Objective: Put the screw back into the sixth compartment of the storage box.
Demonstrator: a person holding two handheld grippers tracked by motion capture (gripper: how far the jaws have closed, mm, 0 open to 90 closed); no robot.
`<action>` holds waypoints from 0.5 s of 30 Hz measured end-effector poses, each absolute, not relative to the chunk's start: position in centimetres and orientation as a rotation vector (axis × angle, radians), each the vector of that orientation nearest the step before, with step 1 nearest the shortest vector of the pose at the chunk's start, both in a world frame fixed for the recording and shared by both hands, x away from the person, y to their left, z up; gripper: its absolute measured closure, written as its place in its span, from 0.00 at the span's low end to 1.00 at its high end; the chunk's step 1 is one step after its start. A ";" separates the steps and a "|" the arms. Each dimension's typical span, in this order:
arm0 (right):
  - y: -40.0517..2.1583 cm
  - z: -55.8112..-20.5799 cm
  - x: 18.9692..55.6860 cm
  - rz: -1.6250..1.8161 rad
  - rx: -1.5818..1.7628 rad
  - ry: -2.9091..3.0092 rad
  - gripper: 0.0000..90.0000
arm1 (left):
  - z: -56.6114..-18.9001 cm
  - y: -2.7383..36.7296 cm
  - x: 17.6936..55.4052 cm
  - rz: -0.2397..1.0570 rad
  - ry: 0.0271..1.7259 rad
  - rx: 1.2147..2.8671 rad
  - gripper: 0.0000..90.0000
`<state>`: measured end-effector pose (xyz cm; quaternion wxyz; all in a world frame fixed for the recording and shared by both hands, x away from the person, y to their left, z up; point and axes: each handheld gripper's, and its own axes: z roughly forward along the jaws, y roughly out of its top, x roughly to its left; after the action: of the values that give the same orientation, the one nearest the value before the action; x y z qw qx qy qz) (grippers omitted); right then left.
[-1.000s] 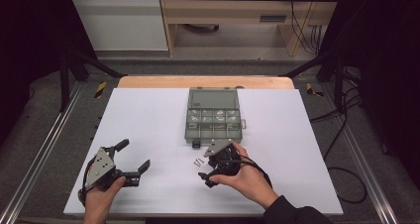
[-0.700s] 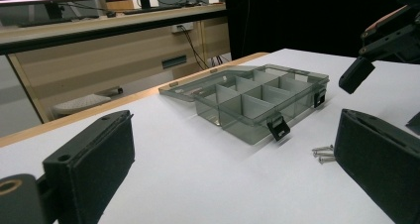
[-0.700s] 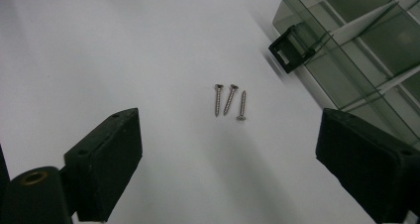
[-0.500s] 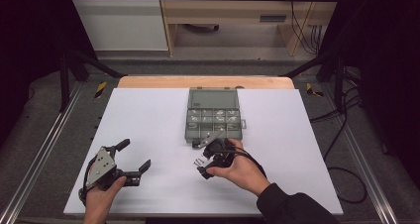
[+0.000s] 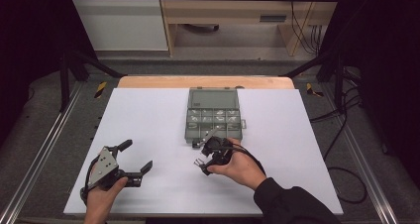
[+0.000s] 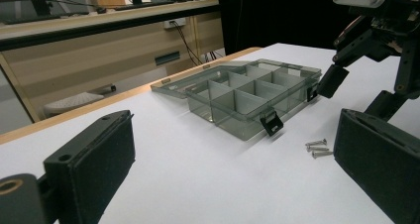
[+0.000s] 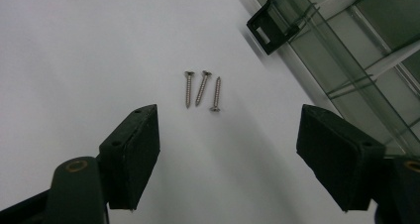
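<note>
Three small screws (image 7: 202,89) lie side by side on the white worktop (image 5: 148,115), at the centre of the right gripper view, just ahead of the right hand-held gripper (image 7: 228,144). Its jaws stand apart with nothing between them and have just been closing; the screws sit on the sheet beyond the pads, untouched. To the upper right of that frame runs the front wall of a clear compartment box (image 7: 346,50), its black latch (image 7: 267,28) hanging open near the screws.

In the high view the box (image 5: 214,116) lies at the middle of the worktop, lid folded back, and the right hand-held gripper (image 5: 202,159) hovers just below its lower left corner. The left hand-held gripper (image 5: 133,159) rests at the lower left of the frame, well apart from the box, jaws released and empty. In the left gripper view the screws (image 6: 317,147) lie at right, beside the box's front (image 6: 237,120).
</note>
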<state>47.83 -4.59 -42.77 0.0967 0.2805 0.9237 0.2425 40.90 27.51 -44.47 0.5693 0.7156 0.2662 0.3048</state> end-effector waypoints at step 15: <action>-3.0 -43.7 49.2 0.637 0.903 2.772 0.49 | -44.6 27.6 40.9 0.718 0.626 1.688 0.03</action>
<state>49.18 -3.05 -43.69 0.0786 0.3017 0.9260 0.2128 40.89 27.58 -44.59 0.5661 0.7179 0.2665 0.3053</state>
